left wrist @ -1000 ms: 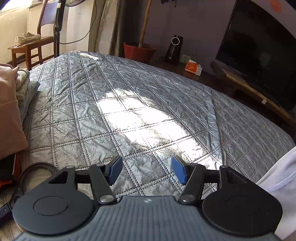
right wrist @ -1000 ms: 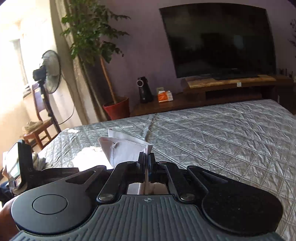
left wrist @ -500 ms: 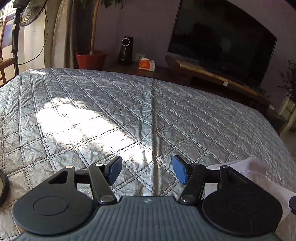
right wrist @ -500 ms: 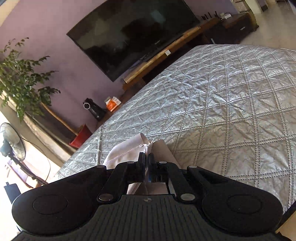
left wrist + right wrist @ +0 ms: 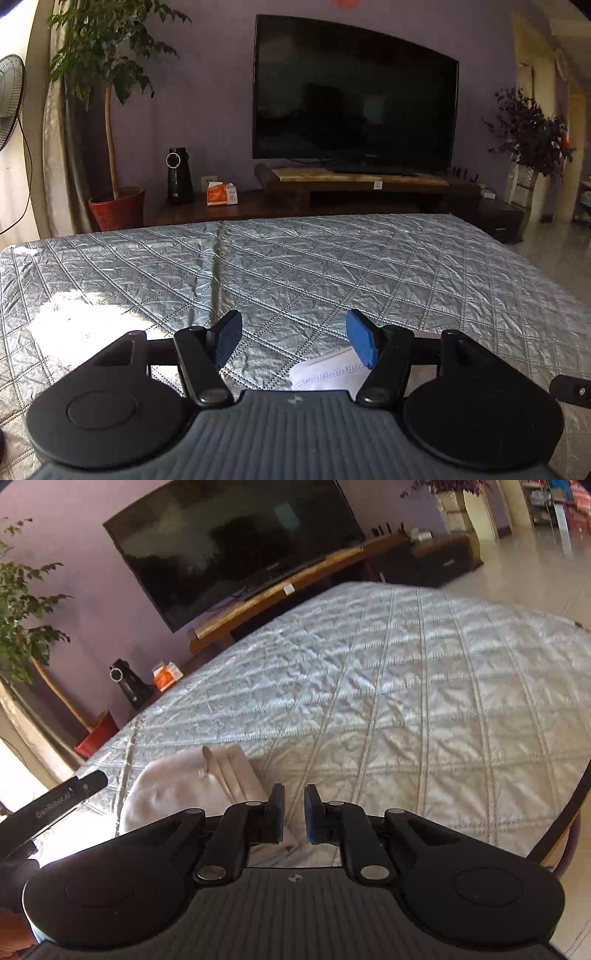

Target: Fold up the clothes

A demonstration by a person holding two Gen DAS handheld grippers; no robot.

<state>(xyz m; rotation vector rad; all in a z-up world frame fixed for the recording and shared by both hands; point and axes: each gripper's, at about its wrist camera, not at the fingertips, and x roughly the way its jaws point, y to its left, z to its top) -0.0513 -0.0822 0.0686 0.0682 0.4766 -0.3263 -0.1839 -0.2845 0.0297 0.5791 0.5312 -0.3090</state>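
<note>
R gripper (image 5: 294,814) jaws opening, pads clear of the garment (image 5: 192,794), which lies bunched on the quilt (image 5: 406,720) just ahead-left, prob set down to spread flat. L gripper (image 5: 293,338) open, empty, over the white edge (image 5: 328,369), looks ready to grab a corner.

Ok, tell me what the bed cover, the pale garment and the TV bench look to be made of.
Bed cover: looks like a synthetic quilted fabric with a satin sheen; diamond stitching, fine crinkles, bright glare in sunlight.
Pale garment: soft matte knit, probably cotton jersey; it slumps in rounded folds and a stitched hem shows in the left wrist view.
TV bench: dark wood, seemingly varnished; a lighter slab under the TV looks like wood or stone.
</note>
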